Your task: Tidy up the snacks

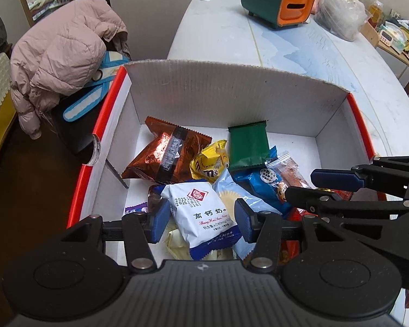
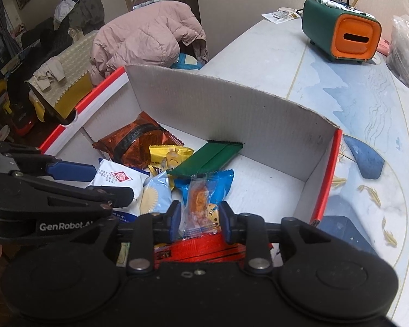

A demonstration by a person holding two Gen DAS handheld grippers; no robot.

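**Operator:** Nearest my left gripper [image 1: 200, 222] is the white milk-biscuit packet [image 1: 201, 212], lying on the heap inside the cardboard box [image 1: 231, 92]. The pads sit against both its sides, pinching it.

**Partner:** And the right?

**Operator:** My right gripper [image 2: 200, 219] has its jaws parted around the clear-wrapped snack [image 2: 200, 204], which lies between them, pads not pressing. Both look light, soft and crinkly, probably slippery and crushable. I'd grip mid-body, gently, not the sealed ends.

Assorted snack packets [image 1: 201, 212] lie heaped inside the open white cardboard box [image 1: 231, 92].
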